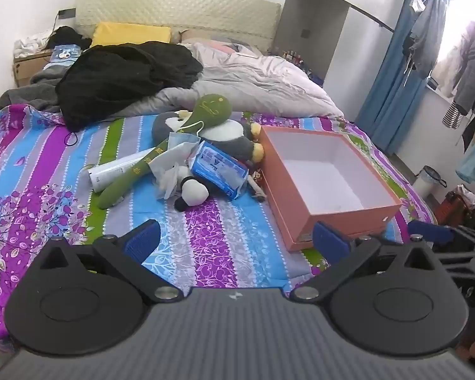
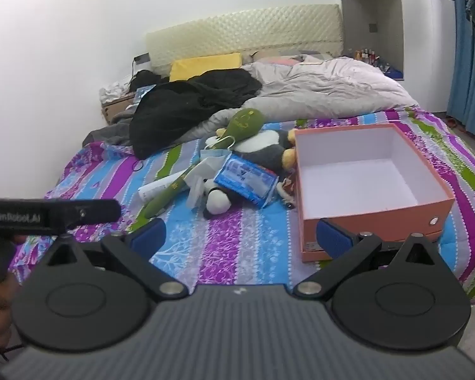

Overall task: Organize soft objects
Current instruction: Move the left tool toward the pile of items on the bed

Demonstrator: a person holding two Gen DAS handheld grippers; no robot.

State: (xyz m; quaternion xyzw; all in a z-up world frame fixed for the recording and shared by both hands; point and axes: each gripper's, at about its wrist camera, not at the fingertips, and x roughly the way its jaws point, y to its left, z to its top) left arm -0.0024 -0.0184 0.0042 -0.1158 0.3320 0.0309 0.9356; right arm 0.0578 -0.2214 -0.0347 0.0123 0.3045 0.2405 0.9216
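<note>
**Both grippers wide and empty, pile untouched, box waiting**

Nearest your cameras, both tools hang above the near edge of the bed with nothing between their blue pads: your left gripper (image 1: 236,240) has its jaws spread wide and empty, and your right gripper (image 2: 242,236) the same. Neither touches anything; the right one's far pad sits in front of the box's near corner in its own view, but whether it touches the box I cannot tell.

By size: the striped bedspread (image 1: 205,237) carries everything. On it, to the right, stands the orange box (image 1: 332,218), open and white inside, with nothing in it. Just left of the box lies the pile of soft things: a grey and white plush penguin (image 1: 234,139) against the box's far corner, a long green plush (image 1: 161,155) lying across it, a blue tissue pack (image 1: 218,167) in front, a small panda plush (image 1: 193,191) nearest you, then a crumpled face mask (image 1: 183,142) and a white tube (image 1: 110,172) under the green plush.

You appear to be at the very start: nothing is sorted yet, and the approach is the step in hand.

Next, I judge, you should reach forward and down to the panda plush, the closest and freest piece, close on its body, then carry it right over the box rim. Mind the tissue pack touching it.
</note>
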